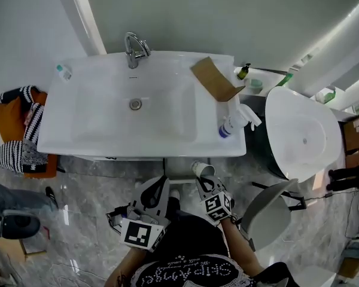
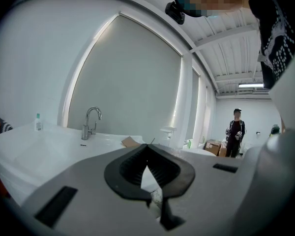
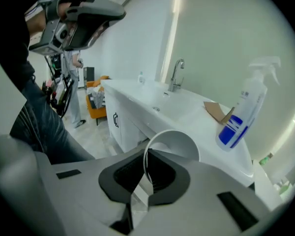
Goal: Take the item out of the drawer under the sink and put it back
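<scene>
1. We see the right gripper (image 1: 204, 183) in front of the sink top (image 1: 60, 130), just off its front edge and towards the right-hand end.
2. Its jaws are pinched together on the rim of a white paper cup (image 1: 202, 170). In the right gripper view the thin wall of the cup (image 3: 179, 144) runs straight between the dark pads, with the open mouth tipped sideways.
3. So the cup is off the sink top and carried in the air, clear of the front edge.
4. The left gripper (image 1: 162, 180) hangs just beside it, nearer the middle of the front edge. Its own view shows the left gripper (image 2: 148, 151) with its tips meeting and nothing between them.
5. On the sink top, the faucet (image 1: 134, 49) stands at the middle of the back edge.
6. A small bottle (image 1: 63, 72) sits at the back left corner.
7. A folded piece of cardboard (image 1: 215, 79) lies near the back right corner.
8. A spray bottle (image 1: 233, 124) with a blue label lies near the front right corner.
</scene>
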The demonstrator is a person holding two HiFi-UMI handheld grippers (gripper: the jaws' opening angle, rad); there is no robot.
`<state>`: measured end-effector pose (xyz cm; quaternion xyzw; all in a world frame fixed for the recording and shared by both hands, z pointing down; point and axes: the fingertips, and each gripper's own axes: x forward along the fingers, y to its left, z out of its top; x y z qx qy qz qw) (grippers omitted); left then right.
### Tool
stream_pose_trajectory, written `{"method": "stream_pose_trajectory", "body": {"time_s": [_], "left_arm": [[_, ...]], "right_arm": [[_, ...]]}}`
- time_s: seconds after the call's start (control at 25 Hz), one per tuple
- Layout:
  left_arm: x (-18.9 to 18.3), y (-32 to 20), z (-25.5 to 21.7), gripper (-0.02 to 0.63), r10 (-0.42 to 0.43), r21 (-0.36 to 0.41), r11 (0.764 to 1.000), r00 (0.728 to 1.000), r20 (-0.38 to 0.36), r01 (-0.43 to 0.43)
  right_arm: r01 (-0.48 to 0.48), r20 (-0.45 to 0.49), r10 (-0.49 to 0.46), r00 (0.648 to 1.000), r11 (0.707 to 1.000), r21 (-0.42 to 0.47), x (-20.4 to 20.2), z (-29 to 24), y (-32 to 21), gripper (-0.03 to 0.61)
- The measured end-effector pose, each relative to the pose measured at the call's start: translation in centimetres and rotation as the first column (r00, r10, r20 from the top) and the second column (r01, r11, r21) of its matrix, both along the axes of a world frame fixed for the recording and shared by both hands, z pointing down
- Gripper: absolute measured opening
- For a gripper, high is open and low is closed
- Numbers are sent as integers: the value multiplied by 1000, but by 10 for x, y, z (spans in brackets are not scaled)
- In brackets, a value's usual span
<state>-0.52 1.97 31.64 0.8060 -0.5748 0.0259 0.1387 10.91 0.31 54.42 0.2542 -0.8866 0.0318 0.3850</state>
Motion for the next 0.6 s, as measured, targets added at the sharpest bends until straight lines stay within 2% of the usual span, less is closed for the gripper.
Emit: {"method": "stream_pose_trajectory", "body": {"time_s": [0.24,0.4,0.6], "left_arm": [[-1,8,0,3,-4,1,1000,1000,6,4],[-4,12,-3,3,-22,20,1000,1000,13,22],[-5,15,-11,3,-23,42,999,1000,21,22]], "right_arm": [[-80,157,75,985,996,29,-1,-52,0,25],[-131,310,112,944,991,40,-11,-97,-5,25],[-164,431,104,896,981,102,-19,-157,-9,25]]}}
